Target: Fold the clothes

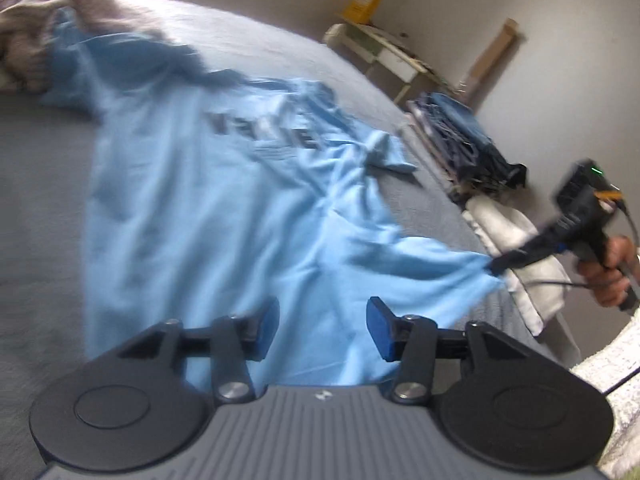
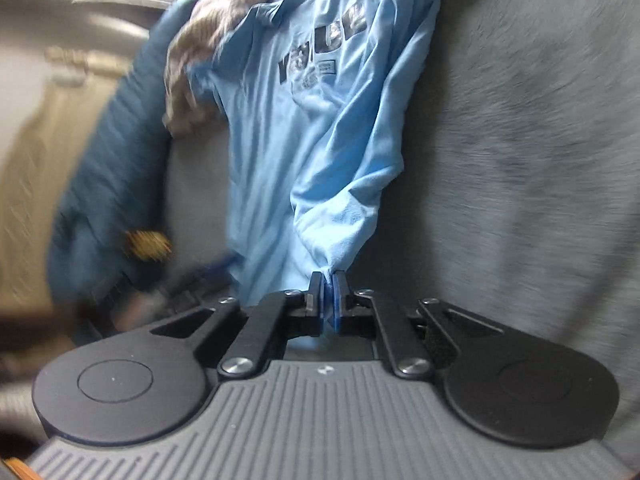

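Blue T-shirt (image 2: 304, 128) pinched in right gripper (image 2: 328, 294)

**Dark print on the T-shirt, mostly a blur**

Here's the light blue T-shirt (image 2: 320, 120) spread out, and across its chest runs a row of big dark block letters. In the right wrist view the first letter looks like a V and the last like an E, but motion blur smears the middle ones, so the whole word can't be read. Just under it sits a small dark box with finer print, too tiny to make out. In the left wrist view the same word on the T-shirt (image 1: 200, 200) shows upside down, even blurrier.
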### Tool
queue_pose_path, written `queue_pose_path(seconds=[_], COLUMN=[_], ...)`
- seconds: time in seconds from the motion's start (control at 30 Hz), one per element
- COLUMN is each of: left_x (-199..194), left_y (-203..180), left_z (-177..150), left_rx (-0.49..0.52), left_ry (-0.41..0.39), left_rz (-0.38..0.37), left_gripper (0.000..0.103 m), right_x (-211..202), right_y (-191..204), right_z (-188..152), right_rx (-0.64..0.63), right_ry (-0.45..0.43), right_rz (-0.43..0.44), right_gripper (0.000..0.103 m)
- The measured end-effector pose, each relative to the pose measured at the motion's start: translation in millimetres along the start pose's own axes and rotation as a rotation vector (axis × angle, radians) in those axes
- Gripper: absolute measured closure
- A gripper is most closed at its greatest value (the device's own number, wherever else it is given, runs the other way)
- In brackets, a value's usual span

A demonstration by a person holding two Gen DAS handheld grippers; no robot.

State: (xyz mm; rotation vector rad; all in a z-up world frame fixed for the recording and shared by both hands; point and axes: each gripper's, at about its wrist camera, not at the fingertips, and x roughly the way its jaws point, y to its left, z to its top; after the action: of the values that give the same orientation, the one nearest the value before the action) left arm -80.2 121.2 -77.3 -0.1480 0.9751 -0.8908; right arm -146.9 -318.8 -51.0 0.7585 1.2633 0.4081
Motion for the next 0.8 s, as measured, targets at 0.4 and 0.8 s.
queue_pose_path(seconds=[0.4,0.8], left_x=[-29,-47], left_y=[58,86], left_z=[-32,-62], left_rx=[-0.228,-0.329], left_ry=[0.061,0.130], left_rz=[0.178,0.163], left_gripper=[0.055,0.055], right_x=[-44,-53], right_y=[-50,-75], right_z=[-57,-52], right_rx=[0.004,-0.014], right_ry=[0.099,0.025], right_rz=[-0.385,-0.496], right_gripper=[0.101,0.101])
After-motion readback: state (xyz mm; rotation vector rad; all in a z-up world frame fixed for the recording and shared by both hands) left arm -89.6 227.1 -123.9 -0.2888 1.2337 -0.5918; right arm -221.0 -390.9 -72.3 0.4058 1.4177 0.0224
